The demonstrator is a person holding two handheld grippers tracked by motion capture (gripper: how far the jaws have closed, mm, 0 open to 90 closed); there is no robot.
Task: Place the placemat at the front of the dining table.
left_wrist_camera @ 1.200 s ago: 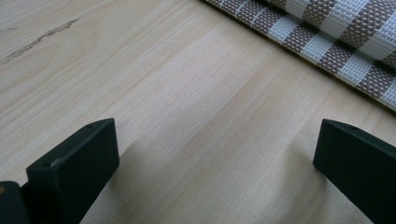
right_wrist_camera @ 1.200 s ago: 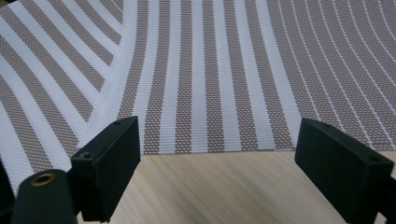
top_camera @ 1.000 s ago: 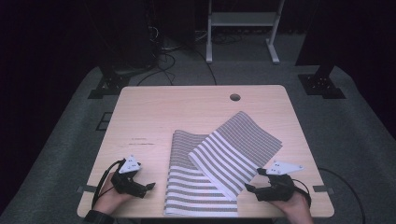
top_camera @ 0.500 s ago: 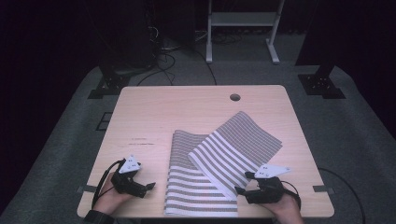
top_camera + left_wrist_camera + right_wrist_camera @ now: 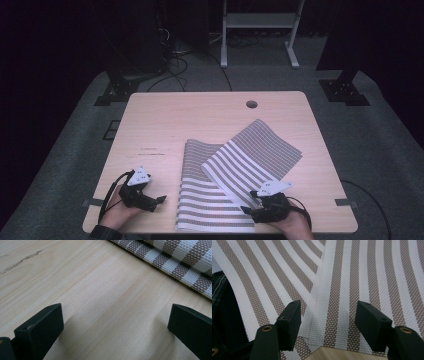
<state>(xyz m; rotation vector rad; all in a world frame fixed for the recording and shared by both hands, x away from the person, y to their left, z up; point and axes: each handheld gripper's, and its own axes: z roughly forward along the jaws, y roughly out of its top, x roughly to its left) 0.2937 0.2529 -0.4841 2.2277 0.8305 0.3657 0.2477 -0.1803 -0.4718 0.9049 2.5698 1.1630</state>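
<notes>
A brown-and-white striped woven mat (image 5: 210, 200) lies on the wooden table (image 5: 200, 120), with a second striped layer (image 5: 255, 155) slanted across it toward the right. My right gripper (image 5: 246, 210) is at the mat's near right corner, open. In the right gripper view the jaws (image 5: 329, 312) straddle the edge of the upper layer (image 5: 317, 302), low over the weave. To the left of the mat, my left gripper (image 5: 161, 199) rests open over bare wood. Its own view (image 5: 116, 315) has nothing between the jaws and the mat's edge (image 5: 190, 255) at the upper right.
A round cable hole (image 5: 251, 104) sits near the table's far edge. A faint scratch mark (image 5: 150, 150) crosses the wood left of the mat. Beyond the table are dark carpet, cables (image 5: 175, 55) and a white stand's legs (image 5: 257, 35).
My right gripper has slid left and slightly toward the near edge, onto the mat's corner. The left gripper has stayed put.
</notes>
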